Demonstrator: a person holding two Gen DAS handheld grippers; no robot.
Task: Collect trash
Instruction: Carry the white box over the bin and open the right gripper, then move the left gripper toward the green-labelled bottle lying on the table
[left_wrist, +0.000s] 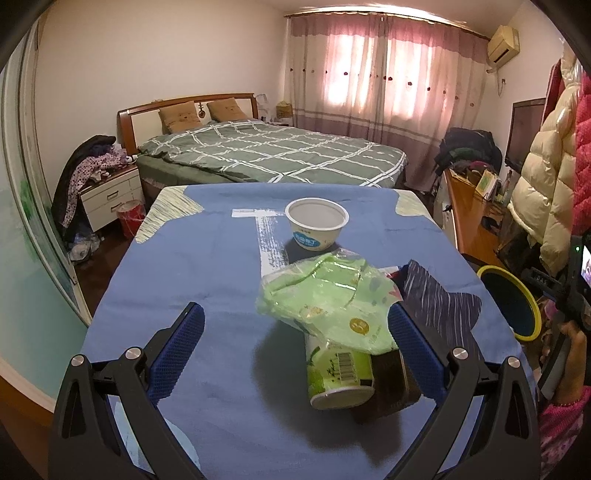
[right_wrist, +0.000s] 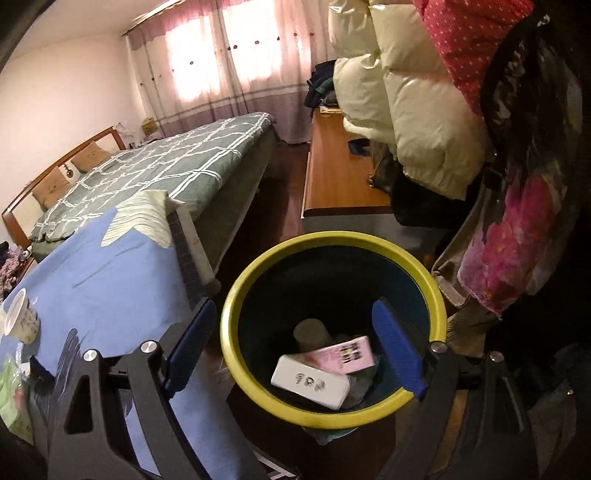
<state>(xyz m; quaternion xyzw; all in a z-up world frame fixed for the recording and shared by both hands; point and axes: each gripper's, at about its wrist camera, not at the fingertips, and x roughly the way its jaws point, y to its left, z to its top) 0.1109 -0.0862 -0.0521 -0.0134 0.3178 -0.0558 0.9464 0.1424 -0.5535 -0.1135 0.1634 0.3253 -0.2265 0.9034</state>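
In the left wrist view my left gripper (left_wrist: 295, 321) is open above the blue-covered table (left_wrist: 166, 266). Between its jaws lie a crumpled green plastic wrapper (left_wrist: 325, 295) and, under it, a green paper cup (left_wrist: 338, 373) on its side. A white bowl-shaped cup (left_wrist: 317, 222) stands farther back. In the right wrist view my right gripper (right_wrist: 295, 317) is open and empty over a yellow-rimmed bin (right_wrist: 332, 240) beside the table. In the bin lie a white box (right_wrist: 310, 382), a pink box (right_wrist: 343, 354) and a grey cup (right_wrist: 310, 332).
A dark striped cloth (left_wrist: 439, 299) and a dark box (left_wrist: 391, 384) lie by the green cup. The bin also shows at the table's right edge (left_wrist: 511, 306). A bed (left_wrist: 273, 151) stands behind the table. Coats (right_wrist: 424, 110) hang over the bin's right side.
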